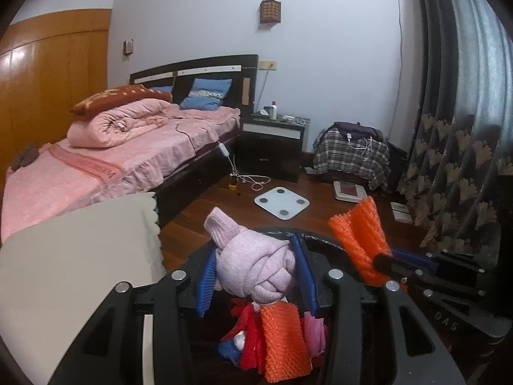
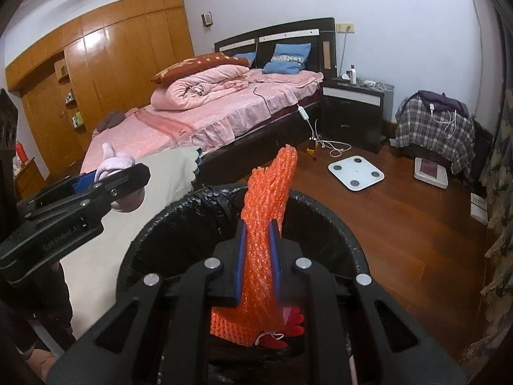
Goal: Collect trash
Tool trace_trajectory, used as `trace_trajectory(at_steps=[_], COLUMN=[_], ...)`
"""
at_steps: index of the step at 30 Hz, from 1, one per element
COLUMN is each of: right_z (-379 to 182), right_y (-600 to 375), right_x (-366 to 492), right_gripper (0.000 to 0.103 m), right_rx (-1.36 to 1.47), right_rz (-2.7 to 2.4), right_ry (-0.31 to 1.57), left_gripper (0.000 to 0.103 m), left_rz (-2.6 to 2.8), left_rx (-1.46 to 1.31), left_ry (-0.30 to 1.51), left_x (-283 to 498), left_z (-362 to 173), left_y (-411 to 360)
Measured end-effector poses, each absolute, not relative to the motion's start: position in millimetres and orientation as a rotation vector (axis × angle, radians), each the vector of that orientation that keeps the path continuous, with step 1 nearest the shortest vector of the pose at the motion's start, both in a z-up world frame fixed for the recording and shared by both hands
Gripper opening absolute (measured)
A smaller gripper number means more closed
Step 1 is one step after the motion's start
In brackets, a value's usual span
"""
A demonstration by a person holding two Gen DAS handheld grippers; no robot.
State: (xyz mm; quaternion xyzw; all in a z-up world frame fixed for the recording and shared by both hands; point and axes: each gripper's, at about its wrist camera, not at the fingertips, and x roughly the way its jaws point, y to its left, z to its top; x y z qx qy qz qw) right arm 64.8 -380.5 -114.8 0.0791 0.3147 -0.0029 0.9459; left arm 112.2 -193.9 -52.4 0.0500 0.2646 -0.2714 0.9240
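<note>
- I am holding both grippers over the bin [image 2: 323, 205], at the drop step.
- My left gripper [image 1: 256, 276] is pinching a pink sock [image 1: 253, 266]; my right gripper [image 2: 258, 256] is pinching an orange net [image 2: 266, 218].
- Next, I think, I am opening both so they fall in.
- The left view is showing trash [image 1: 279, 340] below; the right view is showing the bin's rim.

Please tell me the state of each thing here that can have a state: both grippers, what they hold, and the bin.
left gripper: shut on the pink sock
pink sock: knotted, held above the bin
right gripper: shut on the orange net
orange net: upright, held over the bin
bin: open, black liner, trash inside
</note>
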Motion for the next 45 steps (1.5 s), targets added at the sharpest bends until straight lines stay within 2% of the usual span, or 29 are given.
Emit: trace_trajectory(at_steps=[2, 5, 6, 7, 9, 10, 13, 14, 16, 19, 25, 45], right_z=[-122.2, -131.7, -134.3, -138.1, -141.5, -142.7, -143.2, -142.9, -138.6, -132.9, -114.9, -32.5], right_y=[-383.3, -387.9, -388.4, -389.3, -390.2, -390.3, -391.5, -391.9, -390.3, -386.7, -376.8, -303.0], right_x=[66.7, 73.0, 74.2, 75.2, 74.6, 74.1, 71.5, 70.1, 65.9, 62.5, 55.7, 28.0], right_gripper=[0.013, 0.020, 0.024, 0.033, 0.042, 0.052, 0.063, 0.076, 0.087, 0.094, 0.096, 0.097], right_rx=[0.169, 0.160, 0.156, 0.154, 0.153, 0.151, 0.153, 0.152, 0.143, 0.133, 0.150, 0.138], right_rz=[-0.012, -0.019, -0.025, -0.032, -0.044, -0.051, -0.067, -0.071, -0.091, -0.087, -0.058, 0.098], right_ry=[0.657, 0.686, 0.694, 0.704, 0.708, 0.710, 0.707, 0.704, 0.690, 0.679, 0.667, 0.619], left_gripper=[0.046, 0.053, 0.059, 0.065, 0.072, 0.078, 0.082, 0.082, 0.085, 0.090, 0.097, 0.097], left_rz=[-0.570, -0.599, -0.600, -0.602, -0.613, -0.614, -0.596, -0.591, -0.564, -0.522, -0.435, -0.252], left_rx=[0.093, 0.089, 0.092, 0.090, 0.075, 0.069, 0.064, 0.062, 0.055, 0.049, 0.066, 0.061], left_ry=[0.552, 0.570, 0.572, 0.572, 0.578, 0.579, 0.570, 0.568, 0.557, 0.538, 0.507, 0.472], left_x=[114.6, 117.1, 117.3, 117.5, 118.5, 119.8, 122.2, 122.9, 123.3, 122.4, 112.0, 44.7], left_z=[-56.0, -62.4, -64.2, -65.1, -65.8, -65.2, -60.6, -58.8, -53.3, -44.6, -28.9, 14.3], left_y=[-196.6, -201.0, -201.3, -200.5, -197.1, -195.6, -188.4, -187.0, -178.8, -163.9, -131.5, -56.2])
